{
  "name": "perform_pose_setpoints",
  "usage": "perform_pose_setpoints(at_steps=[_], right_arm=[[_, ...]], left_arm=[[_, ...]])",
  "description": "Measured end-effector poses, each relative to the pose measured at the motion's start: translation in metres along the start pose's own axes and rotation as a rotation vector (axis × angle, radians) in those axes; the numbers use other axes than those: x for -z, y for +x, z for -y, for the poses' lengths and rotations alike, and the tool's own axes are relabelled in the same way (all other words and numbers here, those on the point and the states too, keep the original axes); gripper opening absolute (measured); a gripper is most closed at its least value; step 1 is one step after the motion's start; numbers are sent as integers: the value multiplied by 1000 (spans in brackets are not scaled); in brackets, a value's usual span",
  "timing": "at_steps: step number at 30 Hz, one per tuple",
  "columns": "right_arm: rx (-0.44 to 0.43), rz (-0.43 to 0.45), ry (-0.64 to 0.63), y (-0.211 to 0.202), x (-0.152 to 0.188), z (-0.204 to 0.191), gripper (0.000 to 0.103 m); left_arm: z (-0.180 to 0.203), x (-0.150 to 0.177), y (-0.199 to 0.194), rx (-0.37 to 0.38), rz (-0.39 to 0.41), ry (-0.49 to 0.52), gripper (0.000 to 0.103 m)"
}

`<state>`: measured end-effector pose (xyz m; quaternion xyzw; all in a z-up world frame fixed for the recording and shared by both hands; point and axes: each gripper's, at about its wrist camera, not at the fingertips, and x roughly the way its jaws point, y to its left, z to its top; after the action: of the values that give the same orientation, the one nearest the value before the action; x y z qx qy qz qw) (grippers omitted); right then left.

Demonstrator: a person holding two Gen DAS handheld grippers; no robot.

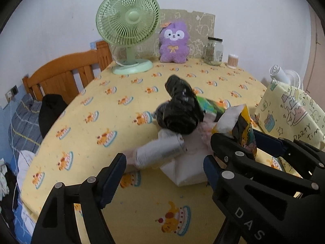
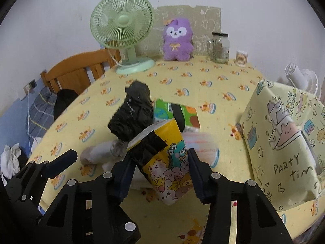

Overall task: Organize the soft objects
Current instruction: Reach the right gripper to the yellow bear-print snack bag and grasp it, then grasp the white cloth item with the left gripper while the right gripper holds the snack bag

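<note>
- Yellow cartoon pack (image 2: 162,162) sits between the fingers of the right gripper (image 2: 160,174), at the near end of the pile on the yellow tablecloth (image 2: 203,81). Both pads look to be against its sides, so I read it as gripped; the jaws stand about half open around it.
- Pack orientation: long axis tilted, running from the near lower corner up and away to the left; white open-looking end (image 2: 150,131) points toward the black bundle.
- Black bundle (image 2: 132,116) lies on top of the pile, long axis running away toward the fan (image 2: 121,30).
- Grey roll (image 1: 160,152) lies on its side beside it, long axis roughly left to right, resting on a white pack (image 1: 186,168).
- Green pack (image 2: 176,116) lies flat behind, partly covered.
- Left gripper (image 1: 164,174) hovers near the grey roll, jaws wide, nothing between them.
- Progress: early, as I judge it. Everything is in one heap; only the yellow pack is in hand. The printed box (image 2: 280,142) at right is the likely destination, but its inside is hidden.
- Left: the yellow pack, black bundle, grey roll and both other packs still need placing.
- Purple plush (image 2: 177,40), jar (image 2: 220,47) and swab tub (image 2: 241,58) stand at the back edge, well apart.
</note>
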<state>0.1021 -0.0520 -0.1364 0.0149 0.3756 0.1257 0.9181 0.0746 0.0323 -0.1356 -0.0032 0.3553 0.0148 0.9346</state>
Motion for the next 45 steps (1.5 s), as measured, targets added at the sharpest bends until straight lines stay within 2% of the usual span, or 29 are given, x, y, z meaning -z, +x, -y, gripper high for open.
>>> perform_pose_setpoints(at_steps=[2,4,6,9,14,19,21,24,29,45], right_arm=[[9,4,7,0,-3,1,54],[18,2,16,1,-5,1,54],[28,-2,20,3,-7,2,54],[34,-12,25,8,-7,2,54],[42,-28,18,17,-8,0,54],[53,-34,6,21,-9,-2,54],[56,-36,4,21,-9,-3,54],[54,-37,5,21,-9,-3,54],[45,-29,8,16,-11,-3,54],[41,52,-5,-33,-26,-6,54]], left_arm=[[0,-3,1,-2,7,2,80],[-1,-5,4,0,6,6,75],[-1,-5,8,2,7,23,64],[-2,-6,17,-28,1,50,57],[-4,-5,29,21,-28,52,56],[-8,-5,34,71,-42,18,42],[-7,-7,32,79,-40,18,33],[-5,-8,27,89,-30,20,28],[-5,-10,19,97,-21,15,25],[-1,-26,-27,76,56,14,25]])
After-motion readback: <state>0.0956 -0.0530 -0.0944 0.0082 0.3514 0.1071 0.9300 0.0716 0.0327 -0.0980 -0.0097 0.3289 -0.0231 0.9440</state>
